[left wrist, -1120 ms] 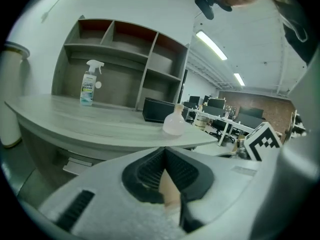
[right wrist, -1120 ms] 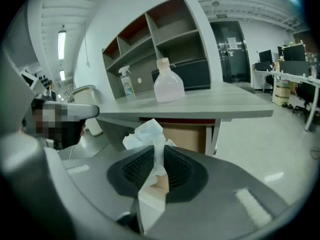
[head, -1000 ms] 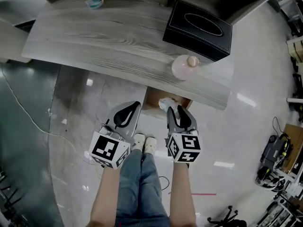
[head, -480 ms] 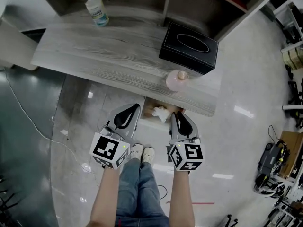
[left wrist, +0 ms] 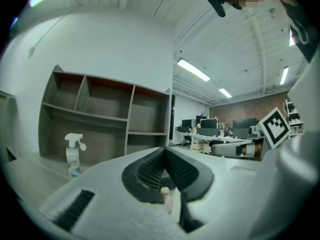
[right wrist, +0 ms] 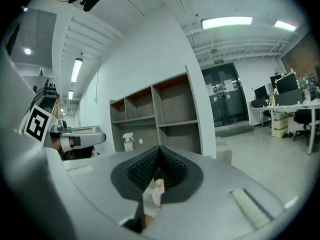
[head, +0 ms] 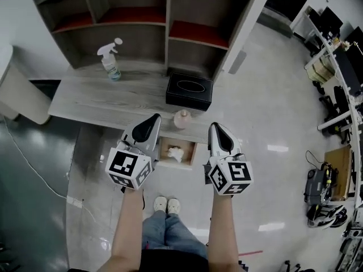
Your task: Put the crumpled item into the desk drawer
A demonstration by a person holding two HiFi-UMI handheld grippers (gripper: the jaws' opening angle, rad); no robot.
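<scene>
The crumpled white item (head: 174,153) lies inside the open drawer (head: 163,158) under the grey wooden desk (head: 102,102). My left gripper (head: 153,118) is raised in front of the desk, left of the drawer, with its jaws shut and empty; the left gripper view shows the pads meeting at the left gripper (left wrist: 165,149) tip. My right gripper (head: 215,126) is level with it to the right of the drawer. Its jaws have just been closing, and nothing is between them in the right gripper (right wrist: 159,148) view. Neither gripper touches the item.
A pink bottle (head: 182,119) stands at the desk's front edge above the drawer. Behind it is a black tissue box (head: 189,91), and a spray bottle (head: 110,62) stands further left. An open shelf unit (head: 164,21) backs the desk. The person's feet (head: 167,204) are below the drawer.
Both grippers rose from drawer level to above desk height. The right gripper let go of the crumpled item, which now lies in the drawer, and its jaws shut.
</scene>
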